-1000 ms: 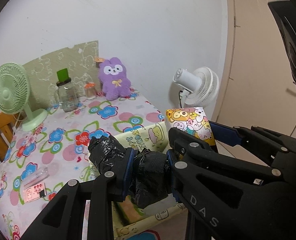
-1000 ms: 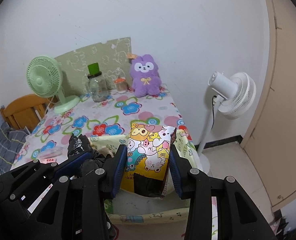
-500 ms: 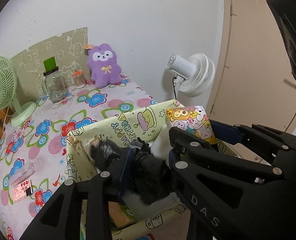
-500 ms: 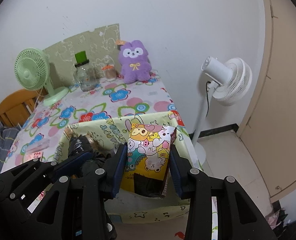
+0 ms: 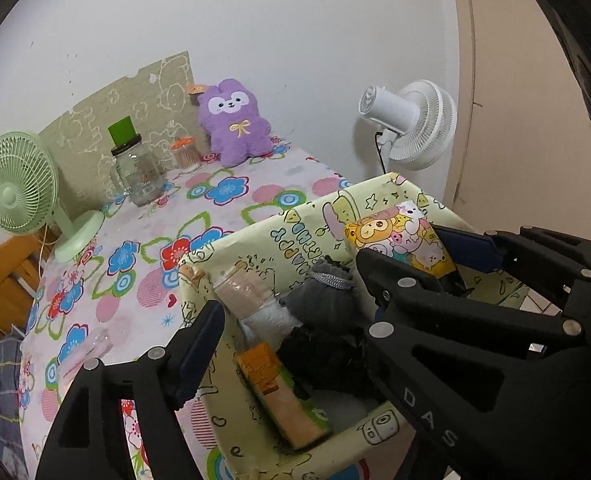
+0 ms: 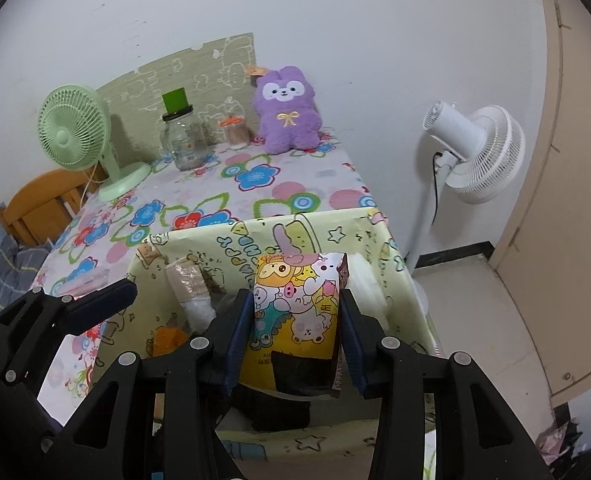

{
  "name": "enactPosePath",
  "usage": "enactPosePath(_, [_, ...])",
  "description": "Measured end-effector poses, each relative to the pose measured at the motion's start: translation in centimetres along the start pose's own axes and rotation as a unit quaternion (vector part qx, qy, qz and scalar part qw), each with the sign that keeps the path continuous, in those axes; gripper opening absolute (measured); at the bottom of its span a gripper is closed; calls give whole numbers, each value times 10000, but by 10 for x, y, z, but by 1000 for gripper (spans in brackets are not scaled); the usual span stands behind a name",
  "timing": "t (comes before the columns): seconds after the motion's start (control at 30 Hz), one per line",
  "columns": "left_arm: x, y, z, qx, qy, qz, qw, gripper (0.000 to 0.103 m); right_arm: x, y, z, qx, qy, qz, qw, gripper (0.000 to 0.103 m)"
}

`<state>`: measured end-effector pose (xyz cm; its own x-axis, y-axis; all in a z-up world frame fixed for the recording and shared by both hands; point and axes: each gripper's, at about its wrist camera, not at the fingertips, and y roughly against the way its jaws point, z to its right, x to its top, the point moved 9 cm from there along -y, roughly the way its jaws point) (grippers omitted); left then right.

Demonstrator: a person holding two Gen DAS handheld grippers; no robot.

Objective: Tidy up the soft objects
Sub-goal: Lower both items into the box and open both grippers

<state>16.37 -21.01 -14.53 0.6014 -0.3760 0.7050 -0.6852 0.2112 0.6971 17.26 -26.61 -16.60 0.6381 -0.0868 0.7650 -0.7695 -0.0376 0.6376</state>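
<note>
Floral-cloth table (image 5: 143,240) carrying yellow storage box (image 5: 255,232) at near corner. Left gripper (image 5: 291,312) jaws just spreading, black bundle (image 5: 319,352) lying freed inside box (drop looks intended). Right gripper (image 6: 295,328) pinching cartoon-print pouch (image 6: 295,304) upright over box's right side, likely next in.

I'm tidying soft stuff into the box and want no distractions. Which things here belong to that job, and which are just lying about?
In the job:
- storage box
- black bundle in the box
- cartoon pouch, clamped by the right gripper
- left gripper, jaws just opened over the box

Lying about:
- green fan
- glass jar
- white fan
</note>
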Motion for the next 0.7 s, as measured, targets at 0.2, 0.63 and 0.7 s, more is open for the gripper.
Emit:
enactPosePath(0.2, [-1,3,3,-165,6,16,9999,87,0,2,-6,144,12,32,9999,67])
enactPosePath(0.63, [-1,22,0,-162,49,195,9997,88,3,25,-8,-94,118,263,9995,80])
enactPosePath(0.7, [-1,28,-2,-163,65,236,9996,88,3,30,-10,-103,121,299,9994,81])
